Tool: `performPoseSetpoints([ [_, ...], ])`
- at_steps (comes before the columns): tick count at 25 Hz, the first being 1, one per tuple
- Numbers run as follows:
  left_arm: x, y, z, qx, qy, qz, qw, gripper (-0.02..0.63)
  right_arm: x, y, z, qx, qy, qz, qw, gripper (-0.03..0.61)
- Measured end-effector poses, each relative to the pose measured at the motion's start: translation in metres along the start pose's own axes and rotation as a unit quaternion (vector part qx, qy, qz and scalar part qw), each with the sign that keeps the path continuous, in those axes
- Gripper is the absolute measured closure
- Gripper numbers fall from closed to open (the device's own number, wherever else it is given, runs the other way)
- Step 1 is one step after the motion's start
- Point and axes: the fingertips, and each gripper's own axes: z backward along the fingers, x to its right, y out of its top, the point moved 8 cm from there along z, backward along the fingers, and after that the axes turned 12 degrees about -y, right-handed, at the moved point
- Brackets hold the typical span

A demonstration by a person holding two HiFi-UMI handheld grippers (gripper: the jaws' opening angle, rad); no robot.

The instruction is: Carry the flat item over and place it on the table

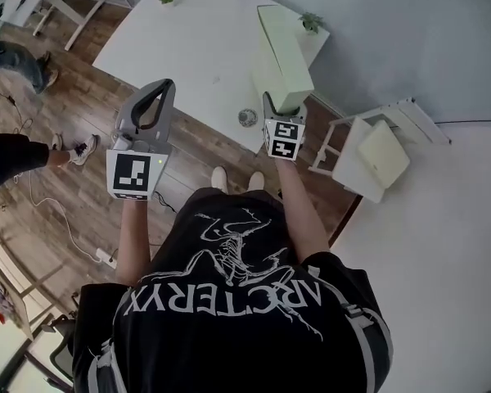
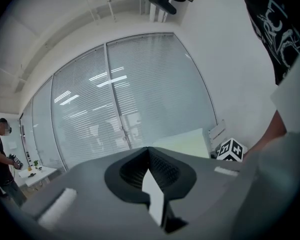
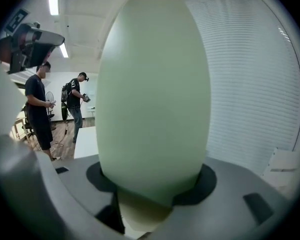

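Wood flooring runs beneath me in the head view, with the white table (image 1: 188,39) ahead and a white chair (image 1: 409,109) off to my right; the flat item (image 1: 282,51), a pale green pad with rounded edges, stands on end above the near edge of that table, not yet laid down; the right gripper (image 3: 145,199) has its jaws spread wide and clamped on the pad's lower edge, the rest rising free above them; the left gripper (image 2: 150,154) is closed tip to tip on nothing and is held apart from the pad. Handling, as I judge it: the pad looks light and slightly soft, like dense foam, yet stiff enough to stand unsupported from a one-edge grip; its matt face should not slip; a hold at the middle of a short edge suits it, though the tall free length may sway, so I would lower it flat gently.
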Motion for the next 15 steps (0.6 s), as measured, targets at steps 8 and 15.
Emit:
performPoseSetpoints([
  [8, 0.013, 0.002, -0.004, -0.013, -0.007, 0.007, 0.9999, 0.604, 0.000, -0.014, -0.025, 0.009, 0.000, -0.010, 1.000, 0.307],
  [15, 0.014, 0.003, -0.008, -0.010, -0.006, 0.002, 0.9999, 0.604, 0.000, -0.016, -0.031, -0.019, 0.020, 0.000, 1.000, 0.283],
])
